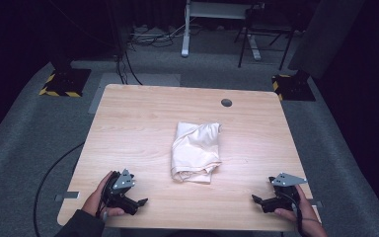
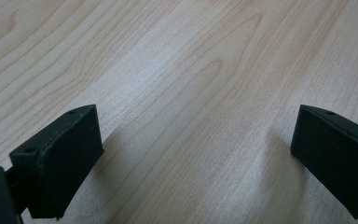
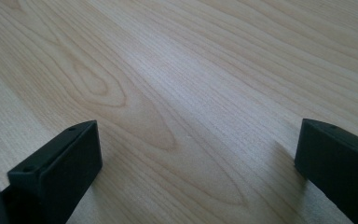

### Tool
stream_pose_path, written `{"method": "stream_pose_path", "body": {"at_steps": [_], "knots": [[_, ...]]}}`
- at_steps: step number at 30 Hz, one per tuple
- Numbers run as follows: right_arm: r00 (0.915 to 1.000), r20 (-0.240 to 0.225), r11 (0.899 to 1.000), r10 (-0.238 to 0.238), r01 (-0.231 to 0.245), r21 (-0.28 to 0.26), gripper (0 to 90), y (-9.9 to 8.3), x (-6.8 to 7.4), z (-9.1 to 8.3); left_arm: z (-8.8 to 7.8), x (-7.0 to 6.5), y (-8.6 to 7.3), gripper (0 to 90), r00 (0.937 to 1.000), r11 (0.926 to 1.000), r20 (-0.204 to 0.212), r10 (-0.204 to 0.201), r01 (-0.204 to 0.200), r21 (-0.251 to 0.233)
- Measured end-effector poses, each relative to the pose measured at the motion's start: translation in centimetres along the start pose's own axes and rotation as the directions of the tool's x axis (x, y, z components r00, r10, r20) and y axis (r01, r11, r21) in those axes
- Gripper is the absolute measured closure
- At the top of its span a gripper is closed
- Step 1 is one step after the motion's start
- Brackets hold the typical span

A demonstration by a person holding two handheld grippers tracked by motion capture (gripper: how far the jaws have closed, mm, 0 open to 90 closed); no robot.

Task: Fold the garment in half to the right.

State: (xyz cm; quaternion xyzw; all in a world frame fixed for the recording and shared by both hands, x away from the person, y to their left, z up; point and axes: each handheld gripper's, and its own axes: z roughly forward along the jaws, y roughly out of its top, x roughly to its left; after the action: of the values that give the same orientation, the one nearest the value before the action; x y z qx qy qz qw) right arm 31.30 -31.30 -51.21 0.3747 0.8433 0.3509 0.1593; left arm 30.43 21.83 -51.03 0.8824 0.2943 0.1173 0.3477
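Cream cloth at mid-table, one hand-held gripper parked at each near corner.

Left hand-held gripper (image 1: 137,201): near and well to the left of the cloth (image 1: 196,152), low over the table (image 1: 128,128), jaws spread wide with bare wood between them, holding nothing; judged a rest pose before any reach. Cloth: at the table's middle, just on the near side of the small round hole (image 1: 226,102); cream or off-white, loosely folded into a rough upright rectangle, creased on top, layered edges bunched thick at its near end; looks soft and limp, likely to sag when lifted. Right hand-held gripper (image 1: 257,199): near and well to the right of the cloth, mirroring the left, jaws wide apart, empty, tips turned inward toward the cloth.
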Motion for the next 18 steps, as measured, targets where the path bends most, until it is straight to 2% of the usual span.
{"method": "stream_pose_path", "body": {"at_steps": [18], "knots": [[1.0000, 0.001, 1.000, 0.003, -0.003, 0.000, 0.5, 0.09, -0.08, 0.11, -0.01, -0.01, -0.02, 2.1, 1.0000, 1.0000, 0.000, -0.001, 0.001, 0.000]]}}
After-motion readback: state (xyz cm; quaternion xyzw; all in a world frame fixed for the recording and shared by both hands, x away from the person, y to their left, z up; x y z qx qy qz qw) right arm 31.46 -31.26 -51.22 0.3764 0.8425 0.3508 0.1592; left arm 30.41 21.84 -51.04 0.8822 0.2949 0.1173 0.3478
